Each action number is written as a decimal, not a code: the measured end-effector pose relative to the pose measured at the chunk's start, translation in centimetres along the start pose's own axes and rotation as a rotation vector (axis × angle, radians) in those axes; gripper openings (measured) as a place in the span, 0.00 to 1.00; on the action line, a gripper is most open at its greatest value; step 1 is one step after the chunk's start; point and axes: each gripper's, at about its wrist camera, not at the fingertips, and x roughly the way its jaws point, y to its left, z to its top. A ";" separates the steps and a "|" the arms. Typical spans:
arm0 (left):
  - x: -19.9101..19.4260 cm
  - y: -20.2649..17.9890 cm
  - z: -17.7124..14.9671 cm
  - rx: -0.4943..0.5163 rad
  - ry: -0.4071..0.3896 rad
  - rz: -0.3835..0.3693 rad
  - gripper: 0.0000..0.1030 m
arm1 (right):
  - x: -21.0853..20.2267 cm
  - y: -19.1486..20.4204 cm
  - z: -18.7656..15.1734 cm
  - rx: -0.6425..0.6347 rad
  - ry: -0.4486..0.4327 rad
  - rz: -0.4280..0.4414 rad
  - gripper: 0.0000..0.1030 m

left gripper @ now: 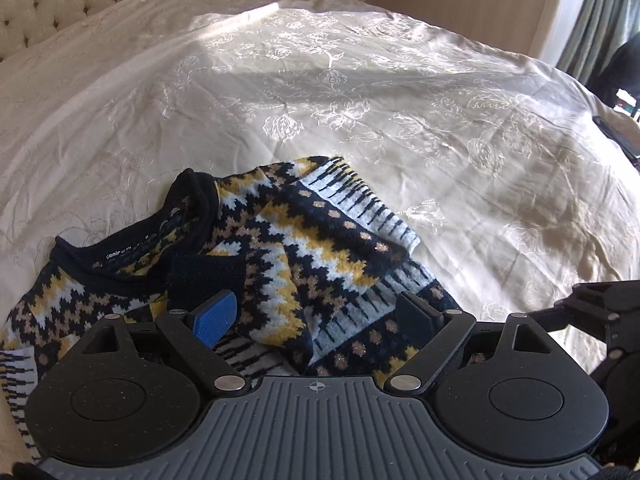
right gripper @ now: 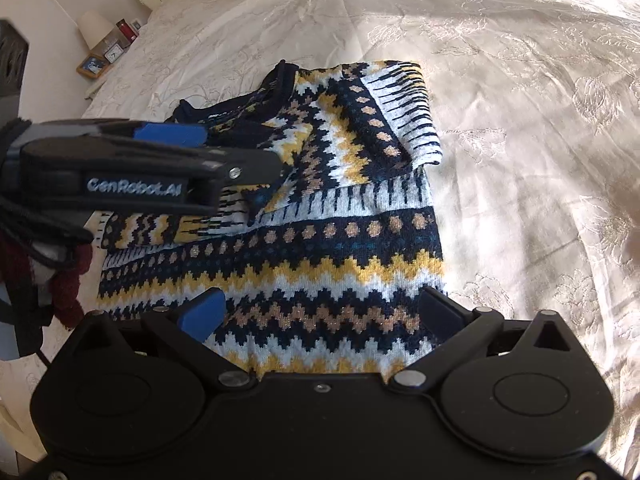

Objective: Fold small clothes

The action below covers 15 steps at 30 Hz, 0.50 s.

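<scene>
The patterned sweater (right gripper: 312, 200) lies on the bed (right gripper: 520, 120) with both sleeves folded in, body still unfolded, while left claw (left gripper: 320, 316) and right claw (right gripper: 320, 312) hover spread apart, empty.

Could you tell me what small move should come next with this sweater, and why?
Probably close the right gripper on the sweater hem and fold it up toward the collar: both sleeves already lie folded across the body, and both grippers hover open.
</scene>
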 end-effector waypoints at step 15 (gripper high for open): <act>-3.1 16.1 -9.5 -0.613 0.017 0.256 0.84 | 3.4 5.6 5.8 -0.251 -0.031 -0.013 0.99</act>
